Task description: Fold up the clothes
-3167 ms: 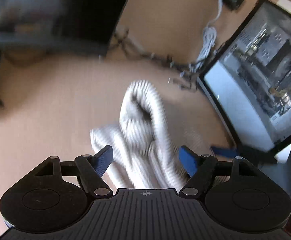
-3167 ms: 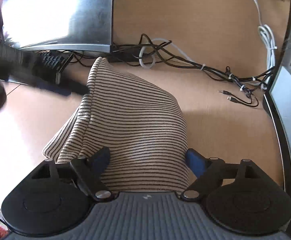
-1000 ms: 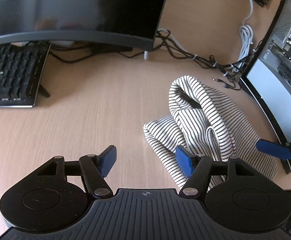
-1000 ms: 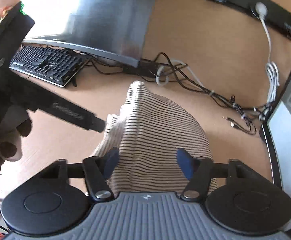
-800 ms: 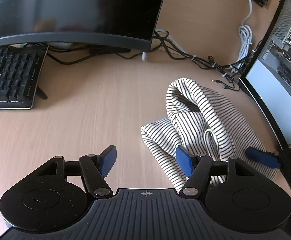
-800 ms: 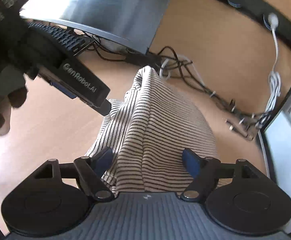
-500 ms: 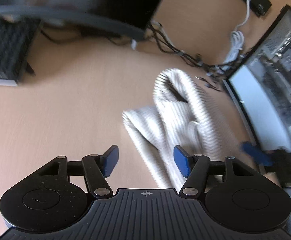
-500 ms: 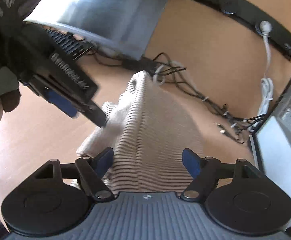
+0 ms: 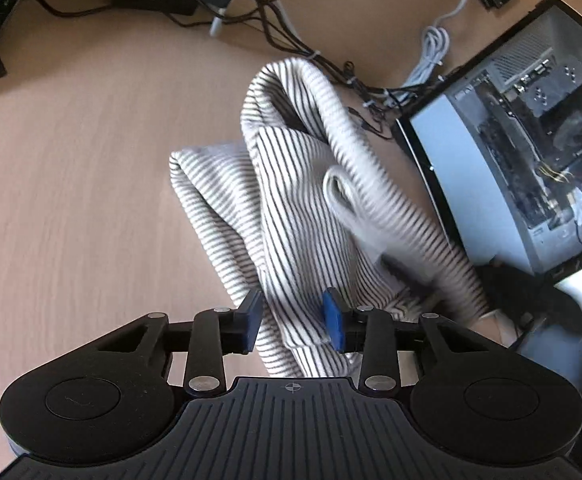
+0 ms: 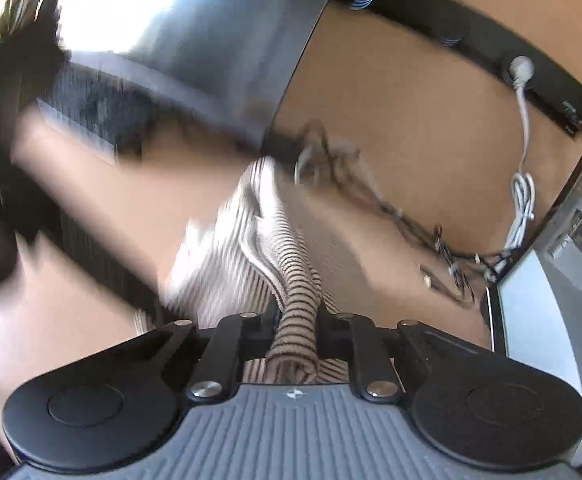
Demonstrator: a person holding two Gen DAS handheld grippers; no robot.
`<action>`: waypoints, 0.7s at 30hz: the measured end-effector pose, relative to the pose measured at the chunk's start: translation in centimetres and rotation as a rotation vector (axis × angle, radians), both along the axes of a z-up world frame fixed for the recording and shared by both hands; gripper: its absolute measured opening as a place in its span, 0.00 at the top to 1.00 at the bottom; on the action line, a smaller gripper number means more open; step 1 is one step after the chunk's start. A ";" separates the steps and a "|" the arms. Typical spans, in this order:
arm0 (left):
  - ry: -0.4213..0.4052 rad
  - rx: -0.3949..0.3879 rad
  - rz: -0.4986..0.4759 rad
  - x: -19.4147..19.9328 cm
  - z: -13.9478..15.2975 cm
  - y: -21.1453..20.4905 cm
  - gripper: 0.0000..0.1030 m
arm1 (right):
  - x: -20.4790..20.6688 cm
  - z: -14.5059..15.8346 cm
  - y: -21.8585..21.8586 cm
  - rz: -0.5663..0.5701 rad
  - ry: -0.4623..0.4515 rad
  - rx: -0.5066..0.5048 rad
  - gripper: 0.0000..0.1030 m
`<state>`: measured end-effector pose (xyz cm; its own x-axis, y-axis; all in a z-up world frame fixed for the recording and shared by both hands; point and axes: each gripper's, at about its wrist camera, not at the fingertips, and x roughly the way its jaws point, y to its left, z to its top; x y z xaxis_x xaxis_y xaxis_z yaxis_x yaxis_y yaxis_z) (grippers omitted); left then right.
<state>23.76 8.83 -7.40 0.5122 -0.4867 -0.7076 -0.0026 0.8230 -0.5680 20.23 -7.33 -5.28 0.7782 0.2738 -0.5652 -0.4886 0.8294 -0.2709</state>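
A: Where's the cream knit garment with thin dark stripes (image 9: 307, 200)?

B: Bunched on the light wooden desk (image 9: 71, 168), left of the open computer case (image 9: 523, 128), cables (image 9: 291, 40) behind it.

A: The left gripper (image 9: 293, 322)?

B: Its jaws are closing, blue pads either side of a fold.

A: And the right gripper (image 10: 295, 326)?

B: Also closing, already clenched on a rope of the same fabric.

A: Any lettering?

B: None readable; it's blurred.

soft ribbed striped cloth garment (image 9: 299, 208), matt pale wood-grain desk (image 9: 71, 168), glossy monitor (image 10: 211, 32)
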 end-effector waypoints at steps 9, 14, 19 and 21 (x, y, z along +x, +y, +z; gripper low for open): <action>0.006 -0.111 -0.028 -0.8 -1.6 0.8 0.63 | 1.9 -1.4 0.6 0.017 0.293 0.266 0.86; 0.003 -0.115 0.008 -2.8 -0.8 3.9 0.50 | 0.5 -2.9 3.1 0.147 0.160 0.029 0.66; -0.008 -0.078 0.167 -3.6 0.5 8.3 0.44 | -3.5 -5.3 7.4 0.209 0.041 -0.172 0.33; -0.016 -0.039 0.197 -3.3 1.2 9.0 0.43 | -4.4 -6.8 8.2 0.212 -0.049 -0.273 0.35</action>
